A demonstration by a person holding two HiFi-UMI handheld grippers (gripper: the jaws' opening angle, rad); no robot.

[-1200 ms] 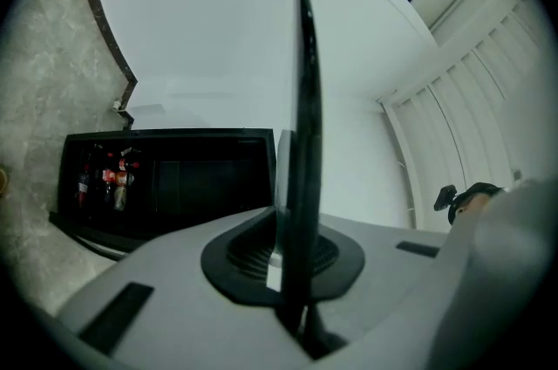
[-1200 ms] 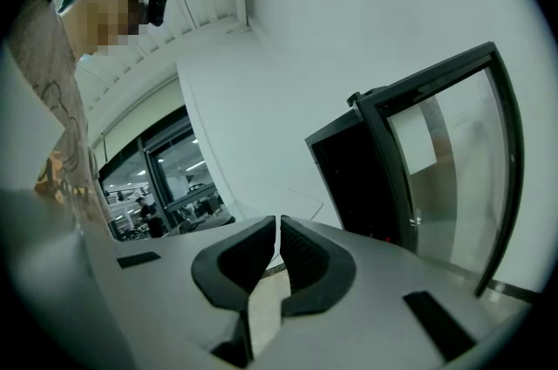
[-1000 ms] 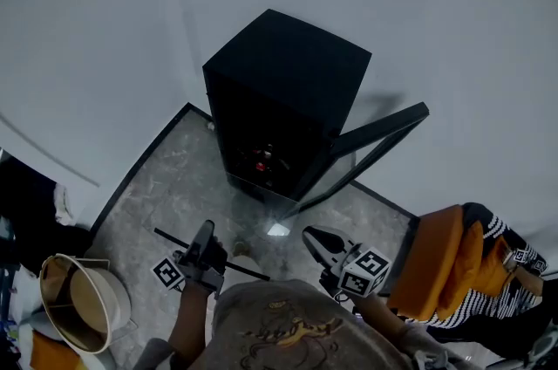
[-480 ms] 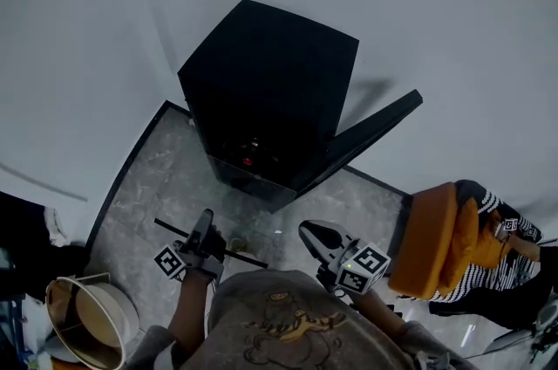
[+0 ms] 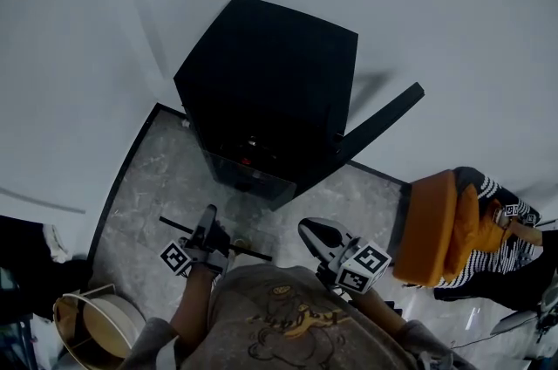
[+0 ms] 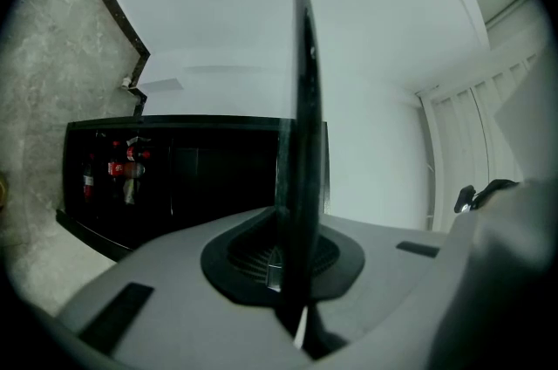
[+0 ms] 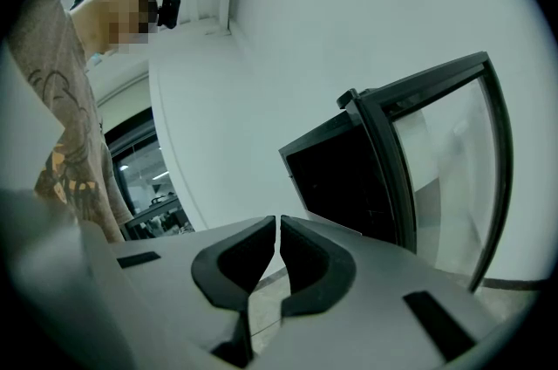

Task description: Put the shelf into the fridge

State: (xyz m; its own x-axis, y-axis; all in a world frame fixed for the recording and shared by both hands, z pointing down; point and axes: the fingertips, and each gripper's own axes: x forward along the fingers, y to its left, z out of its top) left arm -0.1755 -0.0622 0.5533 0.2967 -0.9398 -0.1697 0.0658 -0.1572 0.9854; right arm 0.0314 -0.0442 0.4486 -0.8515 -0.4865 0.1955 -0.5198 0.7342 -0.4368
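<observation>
Left tongs [image 5: 207, 224] clamped on shelf [image 6: 301, 98], shelf held edge-on between their jaws, right tongs [image 7: 277, 230] closed and empty beside them, fridge [image 5: 270, 89] ahead of both, its door [image 5: 379, 122] open ahead of right tongs.

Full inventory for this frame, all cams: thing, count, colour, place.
fridge: 1, black, on the floor by the white wall
fridge door: 1, black frame, glass pane, swung open
cans or bottles: several, partly red, inside the fridge; count unclear
shelf: 1, dark, thin, seen edge-on in the left gripper
floor: grey marble, dark border
seat: 1, orange, right of the fridge
striped fabric: black and white, beside the seat
round tub: 1, cream, lower left
shirt: 1, grey, printed, bottom centre
left gripper: shut on the shelf
right gripper: shut, empty
</observation>
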